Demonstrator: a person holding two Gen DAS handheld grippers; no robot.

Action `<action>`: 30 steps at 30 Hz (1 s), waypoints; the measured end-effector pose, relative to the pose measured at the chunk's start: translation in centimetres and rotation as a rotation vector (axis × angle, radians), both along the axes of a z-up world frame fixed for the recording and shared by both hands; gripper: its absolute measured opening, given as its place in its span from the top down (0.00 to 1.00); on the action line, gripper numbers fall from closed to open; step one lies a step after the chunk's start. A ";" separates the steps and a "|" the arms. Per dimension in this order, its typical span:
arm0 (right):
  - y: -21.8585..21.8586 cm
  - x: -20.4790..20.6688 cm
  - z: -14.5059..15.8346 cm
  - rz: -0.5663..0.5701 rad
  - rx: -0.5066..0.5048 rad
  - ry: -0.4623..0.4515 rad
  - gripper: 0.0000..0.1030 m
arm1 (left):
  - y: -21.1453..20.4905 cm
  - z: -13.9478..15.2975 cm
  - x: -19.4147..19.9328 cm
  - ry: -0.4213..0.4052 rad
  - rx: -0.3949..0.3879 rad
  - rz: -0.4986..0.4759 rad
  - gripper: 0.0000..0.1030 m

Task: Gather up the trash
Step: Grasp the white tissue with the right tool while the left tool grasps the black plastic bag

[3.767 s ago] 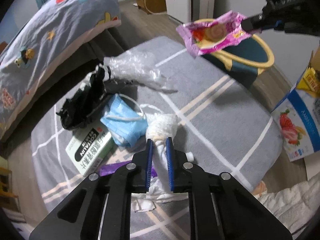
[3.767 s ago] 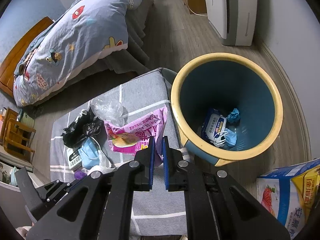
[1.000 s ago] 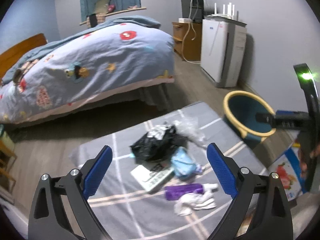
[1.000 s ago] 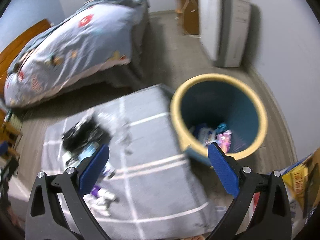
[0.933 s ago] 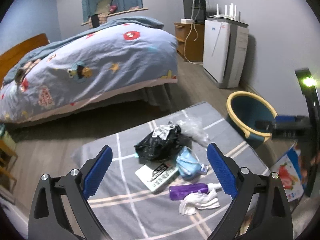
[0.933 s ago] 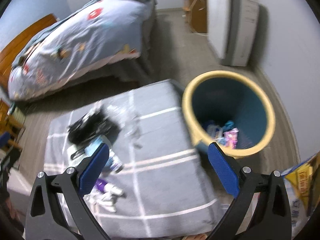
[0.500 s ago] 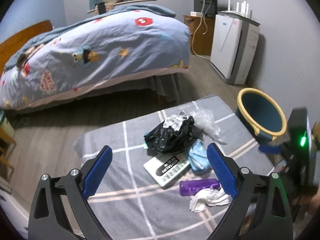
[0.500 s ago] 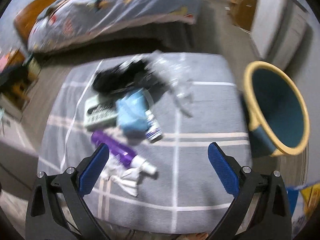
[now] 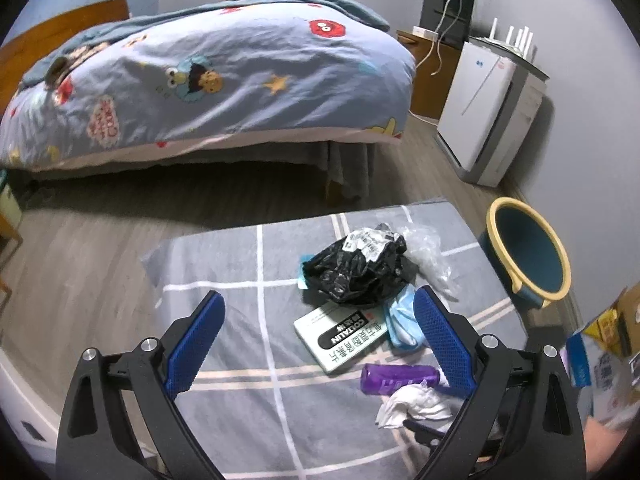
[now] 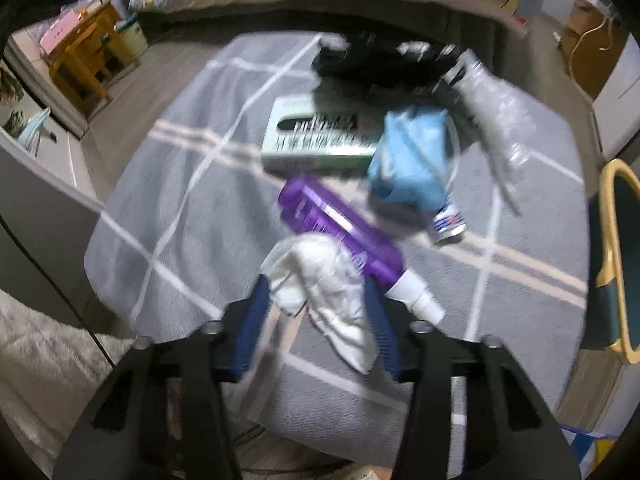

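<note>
Left gripper (image 9: pixel 318 336): black angular frame, silver screws, blue textured pads. Right gripper (image 10: pixel 318 320): same black frame, blue pads.

Bed (image 9: pixel 208 80) with cartoon duvet, wood floor (image 9: pixel 80 240), grey walls (image 9: pixel 580 20)

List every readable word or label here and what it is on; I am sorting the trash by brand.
"COLTALIN": on the green box, beside Chinese characters too small to read.
White label on the black bag: print too small.
Purple bottle: blurred.
Small packet under the blue mask: blurred.
</note>
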State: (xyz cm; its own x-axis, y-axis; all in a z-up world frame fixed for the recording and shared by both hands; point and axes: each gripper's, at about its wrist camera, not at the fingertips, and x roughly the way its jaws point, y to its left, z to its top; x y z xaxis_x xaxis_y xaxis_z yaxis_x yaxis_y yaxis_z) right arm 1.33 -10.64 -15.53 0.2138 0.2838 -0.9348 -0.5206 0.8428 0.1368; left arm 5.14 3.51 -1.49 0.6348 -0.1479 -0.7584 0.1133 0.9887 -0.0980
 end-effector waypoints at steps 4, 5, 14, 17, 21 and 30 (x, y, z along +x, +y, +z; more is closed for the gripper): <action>0.2 0.0 -1.6 0.005 -0.072 0.029 0.87 | -0.1 -0.2 0.0 0.002 0.011 -0.011 0.08; 0.0 0.1 -1.6 -0.003 -0.067 0.040 0.89 | -0.3 -0.2 0.0 0.004 0.015 -0.013 0.08; -6.7 2.4 6.8 -0.192 0.094 0.011 0.93 | -2.0 -1.8 0.6 0.028 0.069 -0.048 0.08; -10.2 4.1 8.5 -0.291 0.127 -0.027 0.93 | -3.1 -3.0 1.3 0.039 0.106 -0.068 0.08; -13.6 6.1 8.2 -0.406 0.164 -0.028 0.93 | -4.2 -4.5 3.1 0.070 0.112 -0.076 0.08; -15.7 9.2 6.0 -0.461 0.159 -0.009 0.93 | -7.6 -8.0 7.3 0.096 0.197 -0.159 0.11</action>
State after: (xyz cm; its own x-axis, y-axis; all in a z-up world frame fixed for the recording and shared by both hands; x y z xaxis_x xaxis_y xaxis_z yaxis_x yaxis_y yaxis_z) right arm 10.53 -26.37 -9.57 0.3586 0.2969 -0.8850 -0.1000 0.9548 0.2798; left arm 12.41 -4.11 -9.54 0.5394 -0.0834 -0.8379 0.2681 0.9603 0.0770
